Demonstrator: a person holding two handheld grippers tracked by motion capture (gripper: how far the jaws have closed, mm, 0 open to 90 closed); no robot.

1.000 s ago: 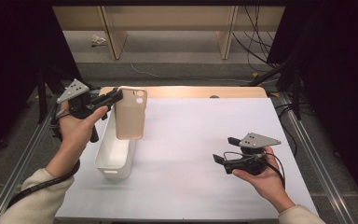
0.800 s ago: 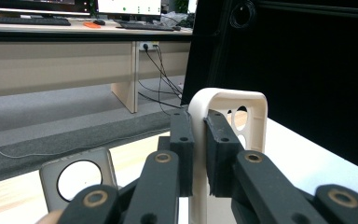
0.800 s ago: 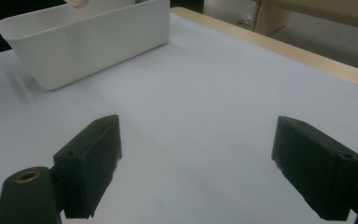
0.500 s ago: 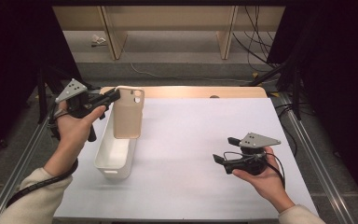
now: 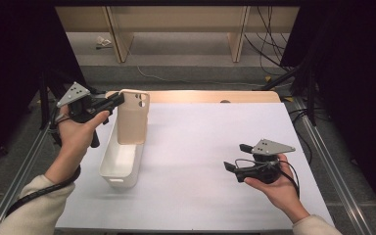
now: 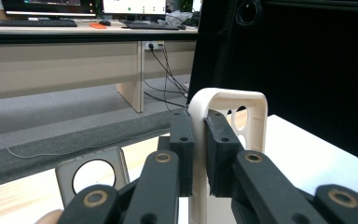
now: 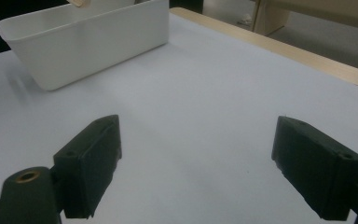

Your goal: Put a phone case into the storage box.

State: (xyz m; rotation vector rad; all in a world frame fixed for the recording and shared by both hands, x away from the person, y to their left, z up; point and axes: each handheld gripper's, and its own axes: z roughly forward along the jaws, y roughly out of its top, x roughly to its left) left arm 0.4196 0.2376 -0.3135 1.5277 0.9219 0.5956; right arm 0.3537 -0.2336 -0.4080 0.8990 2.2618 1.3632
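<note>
Got my left gripper (image 5: 120, 99) clamped on the top edge of a beige phone case (image 5: 132, 117), holding it upright over the far end of the white bin (image 5: 122, 161). My right gripper (image 5: 232, 156) sits well off to the side, low over the white table (image 5: 196, 137), jaws spread wide on nothing.

Between my left claw's (image 6: 198, 149) matt black pads I see a smooth cream plastic phone case (image 6: 228, 100); below it, a glossy white plastic bin (image 5: 121, 161).

surface: white-topped table (image 5: 210, 147), wooden far edge | on it: white bin (image 5: 122, 161), left side
</note>
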